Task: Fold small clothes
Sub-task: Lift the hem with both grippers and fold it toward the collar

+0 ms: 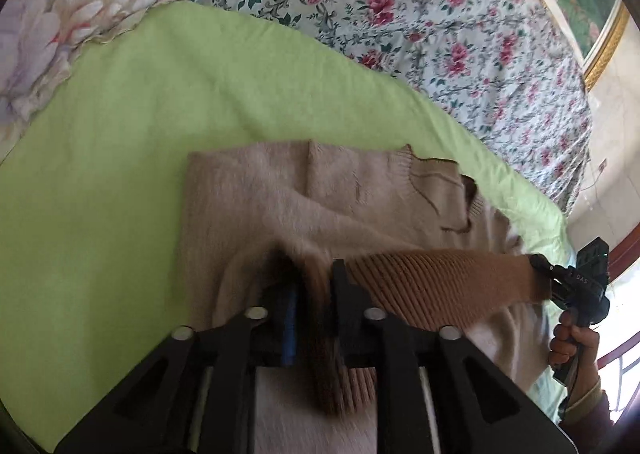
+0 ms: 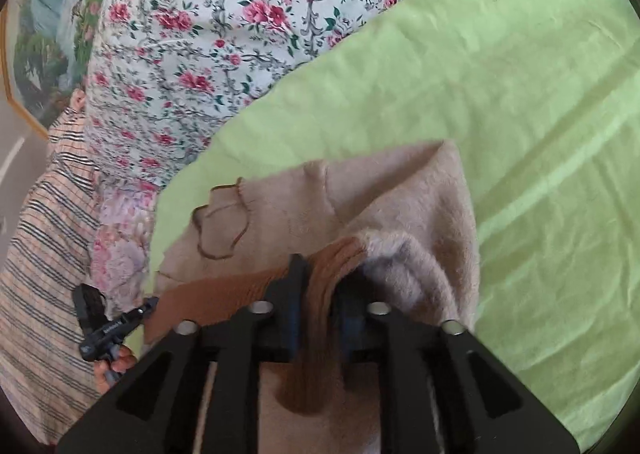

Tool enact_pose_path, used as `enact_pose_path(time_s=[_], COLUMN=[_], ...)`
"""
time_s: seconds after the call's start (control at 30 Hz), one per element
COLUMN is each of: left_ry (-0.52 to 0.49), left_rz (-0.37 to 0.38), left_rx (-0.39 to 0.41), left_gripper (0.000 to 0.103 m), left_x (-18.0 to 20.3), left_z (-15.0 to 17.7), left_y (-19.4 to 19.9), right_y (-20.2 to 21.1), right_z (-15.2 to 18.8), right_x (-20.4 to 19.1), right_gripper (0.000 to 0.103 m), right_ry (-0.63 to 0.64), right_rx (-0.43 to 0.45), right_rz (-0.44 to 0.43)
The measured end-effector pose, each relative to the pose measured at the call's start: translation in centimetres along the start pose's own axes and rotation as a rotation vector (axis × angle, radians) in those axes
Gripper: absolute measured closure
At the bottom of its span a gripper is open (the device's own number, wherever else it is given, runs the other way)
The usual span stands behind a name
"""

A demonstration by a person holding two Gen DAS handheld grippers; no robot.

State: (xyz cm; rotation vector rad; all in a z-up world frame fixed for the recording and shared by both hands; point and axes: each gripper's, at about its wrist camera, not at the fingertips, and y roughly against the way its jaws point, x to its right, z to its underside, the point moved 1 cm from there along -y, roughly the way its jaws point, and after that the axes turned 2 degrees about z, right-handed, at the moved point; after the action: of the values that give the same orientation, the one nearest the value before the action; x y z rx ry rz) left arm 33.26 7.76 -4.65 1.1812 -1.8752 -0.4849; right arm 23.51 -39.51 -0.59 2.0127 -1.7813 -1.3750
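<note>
Soft, fuzzy beige knit, the sweater [image 1: 280, 205] is pinched at its ribbed brown hem [image 1: 440, 282] by both the left tongs [image 1: 312, 294] and the right tongs [image 2: 316, 294], its limp, light body draping farther off on the green sheet [image 1: 140, 113].

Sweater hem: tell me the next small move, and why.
Probably carry the ribbed hem forward toward the collar and lay it down: the left gripper and right gripper each pinch it, lifted above the sweater on the green sheet.
</note>
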Motion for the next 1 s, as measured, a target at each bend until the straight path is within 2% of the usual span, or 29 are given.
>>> enact_pose_path(time_s=[0.03,0.1,0.13,0.17,0.23,0.33,0.37,0.53,0.67,0.83,0.93,1.0], left_ry=[-0.007,-0.032,-0.056,-0.072,-0.114,-0.18,-0.19,-0.16,-0.098,-0.006,0.053,0.075], left_rz=[0.009,0.022,0.044,0.064,0.091,0.073,0.055,0.027,-0.037,-0.086,-0.08,-0.08], left_rx=[-0.003,-0.016,-0.027,-0.038,-0.068,-0.108,-0.112,-0.096,-0.061,0.018,0.081,0.127], left_gripper=[0.072,0.072,0.07,0.068,0.063,0.063,0.064,0.064,0.064,0.067,0.067,0.067], left_x=[0.5,1.8,3.0,4.0,6.2,8.8,9.1,7.7,5.3,2.8,1.9,1.7], left_z=[0.9,2.5,3.8,4.6,6.2,7.1,6.8,3.7,0.3,-2.5,-3.3,-3.7], left_y=[0.8,1.9,2.2,2.2,1.4,-0.8,-1.3,-2.1,-2.9,-2.6,-1.5,-0.4], right_y=[1.2,3.0,3.7,3.2,0.5,-2.2,-2.6,-3.6,-3.9,-2.3,-0.9,0.0], right_z=[0.5,1.6,2.9,4.0,6.6,8.6,8.5,5.1,1.3,-1.2,-1.4,-1.8], right_x=[-0.4,-1.4,-2.6,-3.7,-6.7,-9.3,-9.4,-7.9,-6.1,-4.2,-4.0,-3.9], right_gripper=[0.063,0.062,0.062,0.061,0.061,0.061,0.061,0.061,0.061,0.061,0.061,0.054], right_ry=[0.015,0.054,0.093,0.121,0.25,0.417,0.425,0.405,0.337,0.189,0.141,0.12], right_rx=[0.029,0.073,0.086,0.058,-0.089,-0.173,-0.178,-0.143,-0.059,0.061,0.142,0.186], right_rz=[0.007,0.003,-0.043,-0.076,-0.103,-0.034,-0.007,0.116,0.188,0.154,0.144,0.134])
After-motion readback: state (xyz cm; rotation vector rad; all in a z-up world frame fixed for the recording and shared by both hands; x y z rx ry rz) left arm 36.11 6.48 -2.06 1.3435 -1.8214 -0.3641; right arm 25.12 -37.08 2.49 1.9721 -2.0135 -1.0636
